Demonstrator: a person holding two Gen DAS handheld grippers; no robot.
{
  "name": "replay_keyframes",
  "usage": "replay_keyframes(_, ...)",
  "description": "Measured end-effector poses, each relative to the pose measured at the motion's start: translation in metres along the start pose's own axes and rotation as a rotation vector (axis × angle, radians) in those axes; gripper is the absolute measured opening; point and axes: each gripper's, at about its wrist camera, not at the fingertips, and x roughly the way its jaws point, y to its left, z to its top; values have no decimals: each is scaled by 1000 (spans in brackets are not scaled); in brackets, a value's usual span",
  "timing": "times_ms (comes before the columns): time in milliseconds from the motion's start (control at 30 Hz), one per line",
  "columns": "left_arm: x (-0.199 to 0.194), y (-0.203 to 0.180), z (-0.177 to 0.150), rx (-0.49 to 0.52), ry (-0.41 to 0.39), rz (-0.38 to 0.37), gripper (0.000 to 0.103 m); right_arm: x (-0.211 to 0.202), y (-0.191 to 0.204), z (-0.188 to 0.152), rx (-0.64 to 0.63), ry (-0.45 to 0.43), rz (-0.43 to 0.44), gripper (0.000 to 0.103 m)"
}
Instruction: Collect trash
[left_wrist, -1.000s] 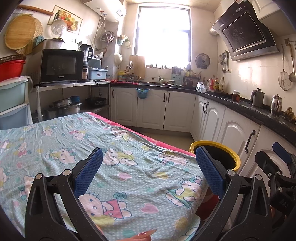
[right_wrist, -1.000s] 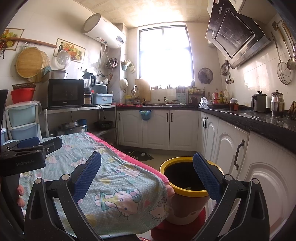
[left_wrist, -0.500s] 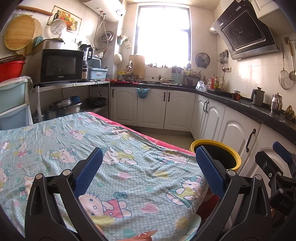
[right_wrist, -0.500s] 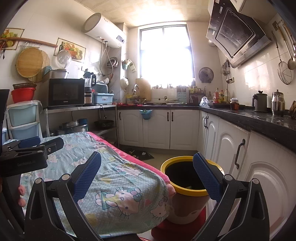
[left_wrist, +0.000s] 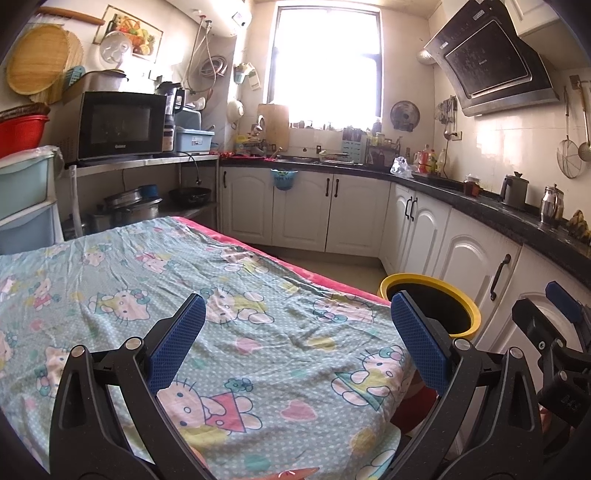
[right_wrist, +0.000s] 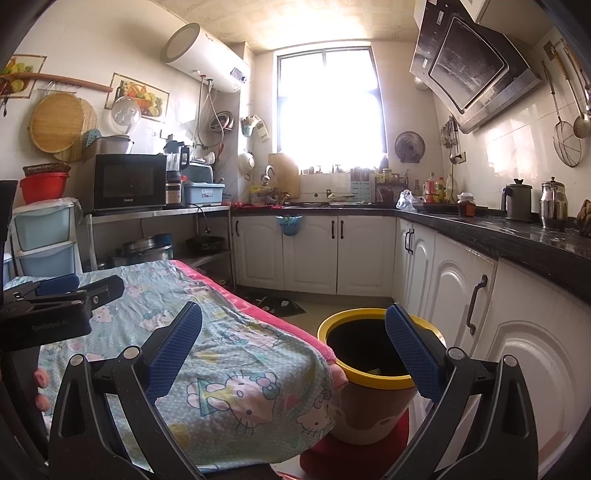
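"Galanz" is printed in small pale letters on the lower front of the microwave (right_wrist: 129, 182); "GenRobot.AI" is embossed on the body of the left gripper (right_wrist: 50, 326); other labels are too small to be read.

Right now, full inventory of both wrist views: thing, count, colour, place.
Bin: 1, yellow rim, floor beside table corner.
Table cloth: 1, teal cartoon-cat print, covers table; no trash visible on it.
Microwave: 1, black, left shelf.
Drawer unit: 1, pale blue, far left.
Red basin: 1, atop drawers.
Water heater: 1, white, upper wall.
Range hood: 1, black, right wall.
Kettles: 2, metal, right counter.
Left gripper: blue pads, open, empty.
Right gripper: blue pads, open, empty.
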Motion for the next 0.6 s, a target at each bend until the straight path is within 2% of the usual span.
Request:
replay_keyframes(267,1,1,-4,-1,10,-3,92,2,-2,0,-5,9,-4,97)
replay_keyframes(433,2,8,-3,-17,45,-8,92,7,-5,4,-14,23,13,97)
replay_keyframes(533,1,29,1,-56,86,42,92,16,-1,17,-5,42,72,97)
replay_keyframes(600,-6,57,4,-94,126,123,92,29,17,33,-45,63,179,97)
